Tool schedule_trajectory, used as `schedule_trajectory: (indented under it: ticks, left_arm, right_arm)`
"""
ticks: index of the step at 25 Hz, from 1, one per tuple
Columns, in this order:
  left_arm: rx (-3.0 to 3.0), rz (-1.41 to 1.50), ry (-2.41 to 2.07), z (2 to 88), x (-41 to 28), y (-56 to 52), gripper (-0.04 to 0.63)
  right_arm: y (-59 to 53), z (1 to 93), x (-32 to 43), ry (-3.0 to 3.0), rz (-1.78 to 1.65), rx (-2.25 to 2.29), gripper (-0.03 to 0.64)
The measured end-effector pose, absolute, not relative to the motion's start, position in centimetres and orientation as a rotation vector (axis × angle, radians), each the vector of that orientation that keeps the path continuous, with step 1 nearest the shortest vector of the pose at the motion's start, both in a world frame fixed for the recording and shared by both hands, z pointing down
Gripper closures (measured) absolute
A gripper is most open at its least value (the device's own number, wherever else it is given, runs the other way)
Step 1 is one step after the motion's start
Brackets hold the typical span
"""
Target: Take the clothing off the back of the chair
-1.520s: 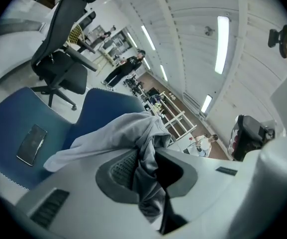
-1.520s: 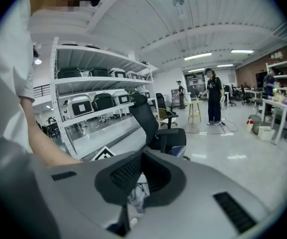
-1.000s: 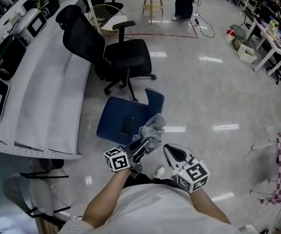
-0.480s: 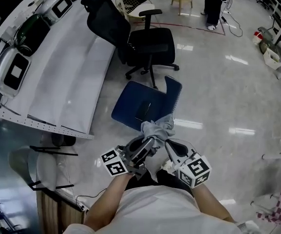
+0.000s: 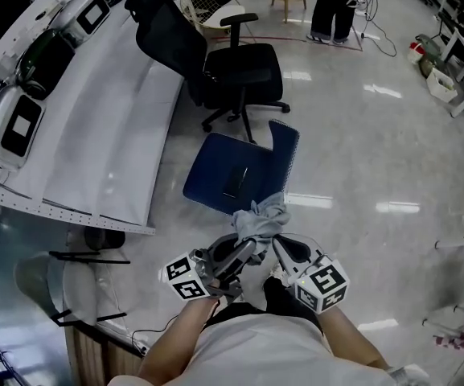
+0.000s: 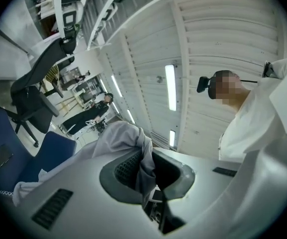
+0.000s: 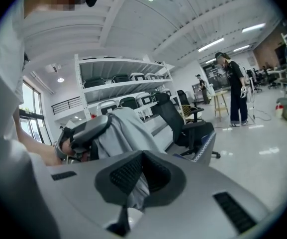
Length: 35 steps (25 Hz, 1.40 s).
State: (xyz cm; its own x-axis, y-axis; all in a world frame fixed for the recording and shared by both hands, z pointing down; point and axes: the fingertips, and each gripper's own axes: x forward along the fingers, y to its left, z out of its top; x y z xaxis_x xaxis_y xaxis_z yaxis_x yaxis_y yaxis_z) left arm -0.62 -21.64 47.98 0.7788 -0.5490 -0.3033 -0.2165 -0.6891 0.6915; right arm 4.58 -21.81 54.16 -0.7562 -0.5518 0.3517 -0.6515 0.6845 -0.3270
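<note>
Change: a second ago only the left gripper (image 5: pixel 248 249) was at the grey garment (image 5: pixel 262 219), and the right gripper (image 5: pixel 280 246) hung beside it. Now both tips meet in the cloth, which is bunched higher.
Camera: the head view has swung, so the blue chair (image 5: pixel 232 175) sits higher in the picture.
Surface: glossy pale floor (image 5: pixel 376 151) showing streaks of reflected light.
Room: a white workbench (image 5: pixel 103 127) on the left, a black office chair (image 5: pixel 232 71) beyond the blue one, and a person (image 5: pixel 336 2) standing at the far end.
Left fingers (image 6: pixel 128 168): pressed together, with a fold of the garment pinched between them.
Right fingers (image 7: pixel 126 176): closed on another fold, with cloth trailing from the gap.
Garment: gathered between the two grippers, just in front of the blue chair's back.
</note>
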Motion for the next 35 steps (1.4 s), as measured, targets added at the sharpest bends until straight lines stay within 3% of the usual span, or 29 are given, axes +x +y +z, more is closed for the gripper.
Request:
schedule_trajectory:
  ticks: [19,35]
  left_arm:
    - [2.210,-0.725,-0.293,48.4,-7.3,-5.6,0.558]
    - [2.228,-0.719,-0.209,47.0,-2.8,0.9,0.558]
  right_arm:
    - [-4.9,52.2,-4.6,-2.511,0.576,1.124,0.600]
    - [2.0,50.3,0.1,-2.505,0.531,1.208,0.600]
